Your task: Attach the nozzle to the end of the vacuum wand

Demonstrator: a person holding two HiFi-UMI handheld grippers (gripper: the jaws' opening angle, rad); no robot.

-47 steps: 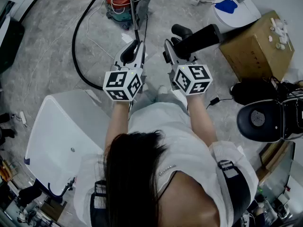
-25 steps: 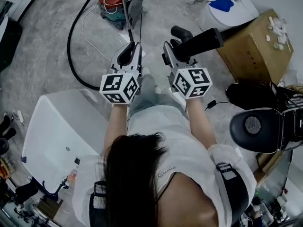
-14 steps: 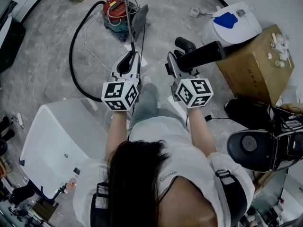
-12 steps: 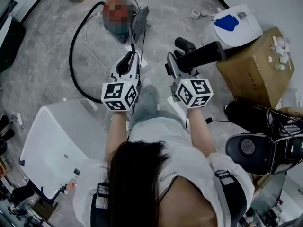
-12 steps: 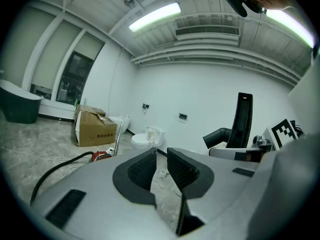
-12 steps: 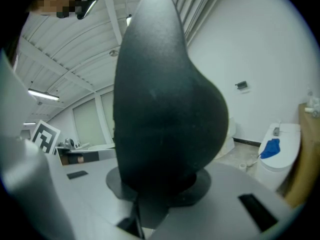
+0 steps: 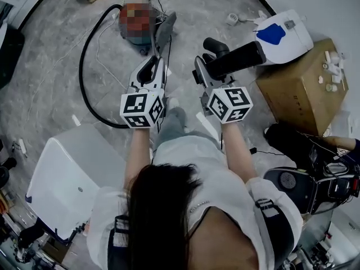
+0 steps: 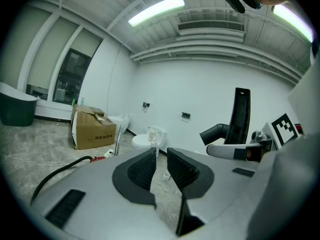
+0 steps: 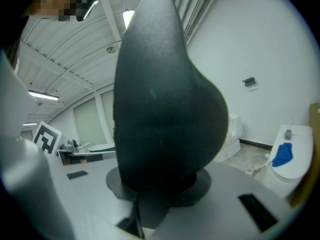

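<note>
Between the jaws of the right hand-held gripper sits the black nozzle. It is clamped near its bent end, and its long body sticks out to the right over the floor. In the right gripper view the nozzle fills the space between the jaws and hides them. The left hand-held gripper is level with it and just beside it. Its ribbed pads are drawn almost together, with nothing between them.

The vacuum wand is a thin metal tube standing upright, well ahead of both grippers and next to the red canister, so the two parts are not yet near each other. To do this step well, I would open the left jaws and clamp the wand a little below its free end to steady it. The right hand can then line the nozzle's socket up with the tube and push straight along it, not at an angle. Which end of the nozzle is the socket cannot be seen from here.

A black hose loops across the floor on the left, and thin cables lie near the canister, all likely to snag a foot. A cardboard box and a white toilet crowd the right side, close to the nozzle's outer tip. A white tub stands at the lower left.
</note>
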